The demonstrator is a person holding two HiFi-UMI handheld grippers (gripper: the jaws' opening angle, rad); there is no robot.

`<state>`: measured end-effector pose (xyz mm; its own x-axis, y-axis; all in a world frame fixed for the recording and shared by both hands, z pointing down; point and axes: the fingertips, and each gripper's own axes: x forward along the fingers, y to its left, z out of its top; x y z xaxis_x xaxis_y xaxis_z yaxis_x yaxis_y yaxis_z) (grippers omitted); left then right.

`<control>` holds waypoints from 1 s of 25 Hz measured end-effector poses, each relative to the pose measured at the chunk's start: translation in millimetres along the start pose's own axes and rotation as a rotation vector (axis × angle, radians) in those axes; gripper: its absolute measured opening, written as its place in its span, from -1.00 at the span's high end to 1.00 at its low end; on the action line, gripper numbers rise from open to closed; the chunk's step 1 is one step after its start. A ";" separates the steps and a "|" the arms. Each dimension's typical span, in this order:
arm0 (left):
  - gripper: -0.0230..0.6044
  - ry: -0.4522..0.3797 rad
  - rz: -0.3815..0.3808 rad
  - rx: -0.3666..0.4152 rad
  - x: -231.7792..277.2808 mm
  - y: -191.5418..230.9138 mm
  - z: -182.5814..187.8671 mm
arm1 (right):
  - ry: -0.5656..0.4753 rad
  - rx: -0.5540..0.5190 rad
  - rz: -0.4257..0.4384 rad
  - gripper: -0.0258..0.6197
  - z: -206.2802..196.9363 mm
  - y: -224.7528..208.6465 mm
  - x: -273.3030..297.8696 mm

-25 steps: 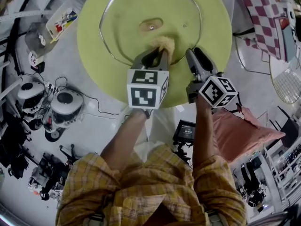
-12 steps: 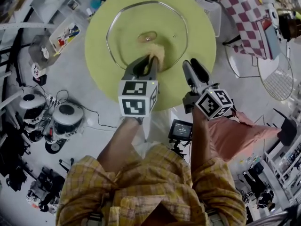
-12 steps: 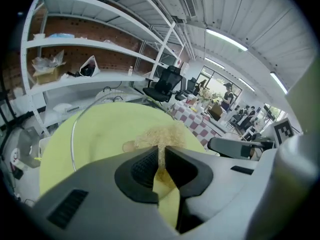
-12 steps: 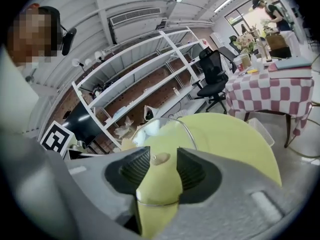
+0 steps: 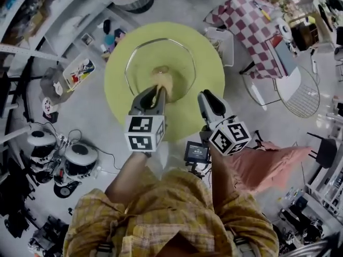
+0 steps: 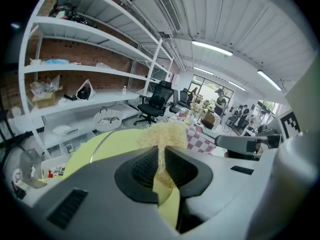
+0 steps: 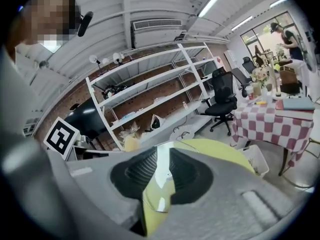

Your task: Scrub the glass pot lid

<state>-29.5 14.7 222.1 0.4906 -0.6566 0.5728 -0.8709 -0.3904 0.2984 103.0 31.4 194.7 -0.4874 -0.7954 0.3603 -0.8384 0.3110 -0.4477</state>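
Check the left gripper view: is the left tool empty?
No, the left tool pinches a fuzzy yellow scrubber between its jaws.

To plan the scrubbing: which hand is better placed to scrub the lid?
Left: the left gripper clamps the yellow scrubber over the glass pot lid. The right gripper, jaws just closing, holds nothing.

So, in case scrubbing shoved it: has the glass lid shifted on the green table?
No: the glass lid keeps its place, roughly centred on the green table.
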 end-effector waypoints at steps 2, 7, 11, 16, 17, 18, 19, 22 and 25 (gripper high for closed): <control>0.78 -0.020 -0.004 0.013 -14.8 -8.3 13.7 | -0.017 -0.018 -0.005 0.80 15.3 9.8 -9.9; 0.78 -0.084 -0.008 0.050 -43.8 -26.1 45.8 | -0.076 -0.080 -0.001 0.92 58.2 35.1 -28.6; 0.78 -0.164 -0.016 0.063 -75.4 -43.4 72.7 | -0.120 -0.150 -0.006 0.92 87.2 59.1 -48.9; 0.78 -0.260 -0.021 0.116 -115.8 -57.2 101.5 | -0.183 -0.208 -0.025 0.92 111.7 88.8 -75.5; 0.78 -0.274 -0.023 0.123 -121.8 -59.6 105.2 | -0.198 -0.220 -0.030 0.92 116.1 93.6 -81.3; 0.78 -0.288 -0.025 0.130 -127.3 -62.2 108.9 | -0.215 -0.231 -0.036 0.92 121.1 98.0 -86.8; 0.78 -0.301 -0.028 0.135 -132.6 -64.9 112.4 | -0.232 -0.239 -0.041 0.92 125.8 102.1 -92.0; 0.78 -0.339 -0.032 0.154 -148.5 -73.4 120.9 | -0.274 -0.253 -0.051 0.92 136.7 114.1 -104.0; 0.78 -0.369 -0.038 0.174 -160.1 -81.5 129.5 | -0.298 -0.276 -0.050 0.92 146.5 126.1 -110.1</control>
<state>-33.5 68.0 7.3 0.5270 -0.8147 0.2419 -0.8498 -0.5015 0.1622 86.7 81.9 -21.3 -0.3866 -0.9162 0.1053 -0.9129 0.3640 -0.1846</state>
